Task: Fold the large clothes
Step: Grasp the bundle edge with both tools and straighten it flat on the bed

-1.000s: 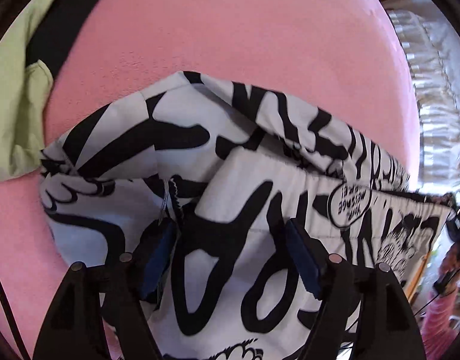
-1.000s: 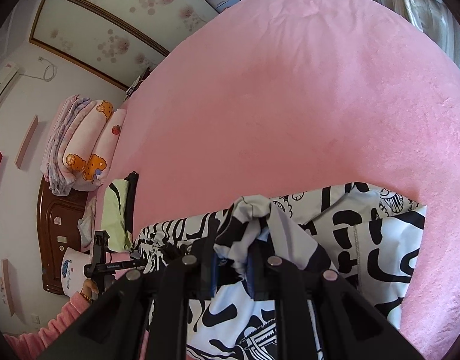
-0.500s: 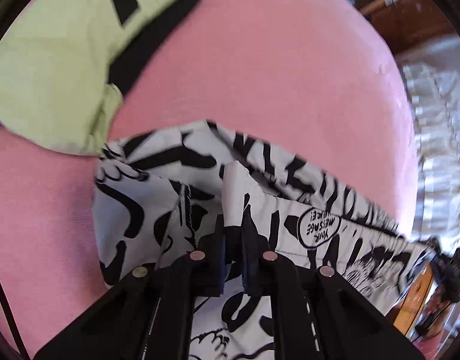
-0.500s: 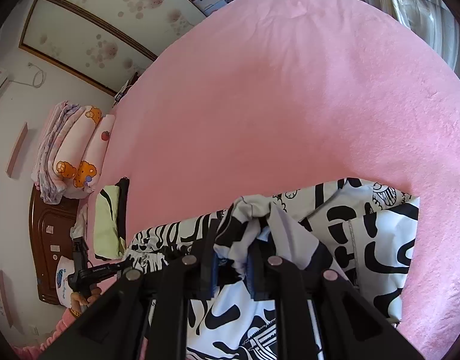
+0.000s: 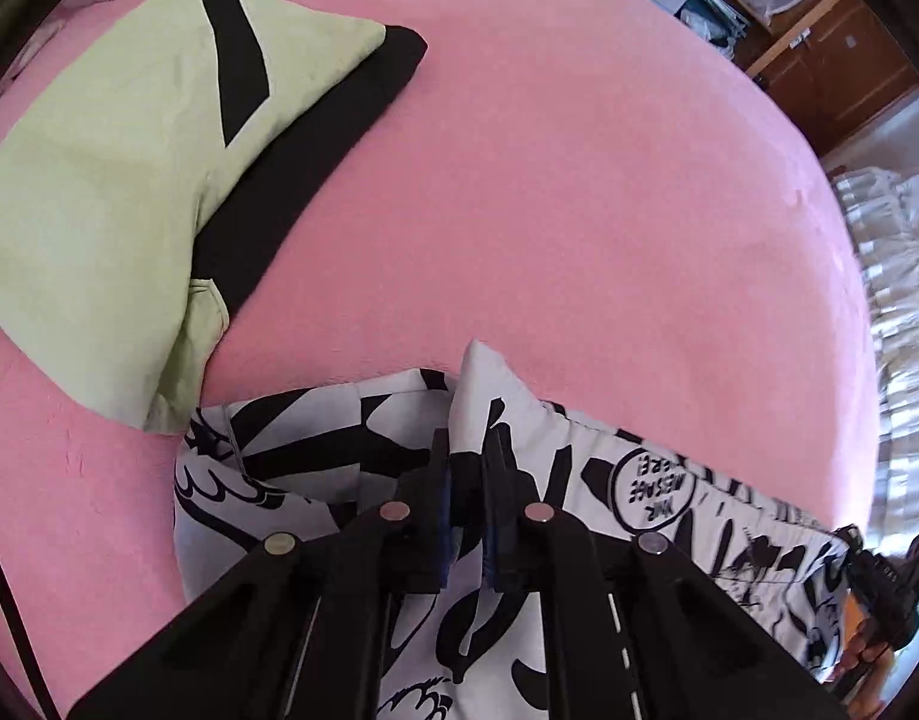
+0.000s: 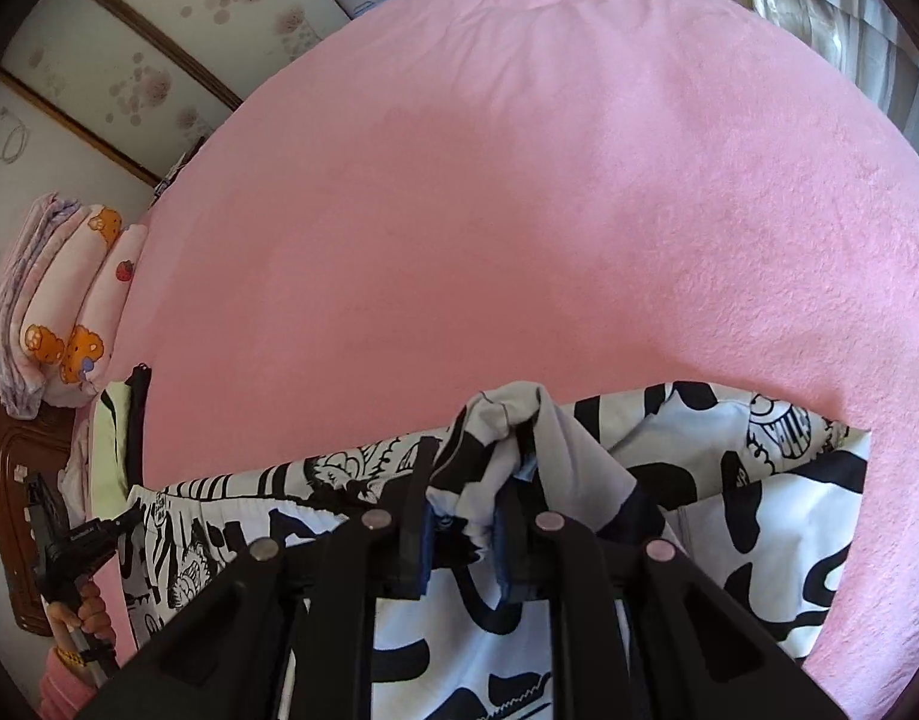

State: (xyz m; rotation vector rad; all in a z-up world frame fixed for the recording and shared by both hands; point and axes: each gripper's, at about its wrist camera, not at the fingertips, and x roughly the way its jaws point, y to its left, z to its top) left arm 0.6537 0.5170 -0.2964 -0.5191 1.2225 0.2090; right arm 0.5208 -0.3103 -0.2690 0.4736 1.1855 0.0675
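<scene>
A white garment with bold black cartoon print (image 5: 627,480) lies across the near edge of a pink bed (image 5: 549,192). My left gripper (image 5: 466,480) is shut on a raised peak of its cloth near the left end. In the right wrist view the same garment (image 6: 759,480) spreads to the right. My right gripper (image 6: 462,498) is shut on a bunched fold of it, which stands up between the pads. The person's other hand and the left gripper (image 6: 69,546) show small at the left edge there.
A folded pale-green and black garment (image 5: 117,180) lies on the bed to the left of the printed one. Rolled pink bedding with bear print (image 6: 69,312) sits at the headboard end. Curtains (image 6: 849,12) hang beyond the far side. A wide stretch of pink sheet (image 6: 549,210) lies beyond the garment.
My left gripper went from open over the cloth to shut on it and then lifted, pulling up a peak. My right gripper, still holding its fold, came down closer to the bed.
</scene>
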